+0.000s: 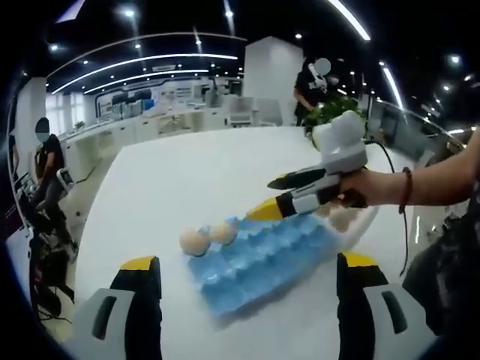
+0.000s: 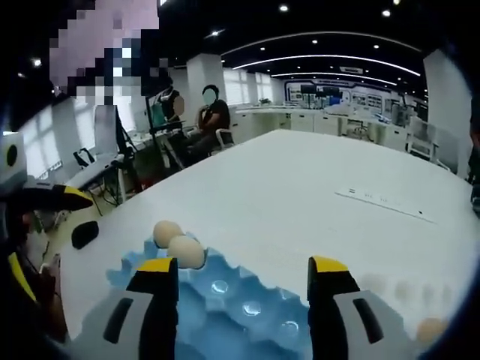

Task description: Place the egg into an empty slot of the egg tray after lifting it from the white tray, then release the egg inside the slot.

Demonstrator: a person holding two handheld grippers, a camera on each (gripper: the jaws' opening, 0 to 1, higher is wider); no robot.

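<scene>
Blue egg tray [image 1: 259,259] lay near the table's [image 1: 187,180] near edge, two eggs [image 1: 208,238] seated in slots at one end of it. The white tray [image 1: 367,219] sat just beyond the egg tray's other end, eggs in it blurred. Right gripper [image 1: 259,196] hovered over the egg tray, jaws parted, holding nothing. Left gripper [image 1: 251,289] hung above the tray's near side, jaws wide apart, empty. In the right gripper view, the right gripper [image 2: 244,292] straddled blue slots [image 2: 251,307], two eggs [image 2: 178,244] beside its jaw.
</scene>
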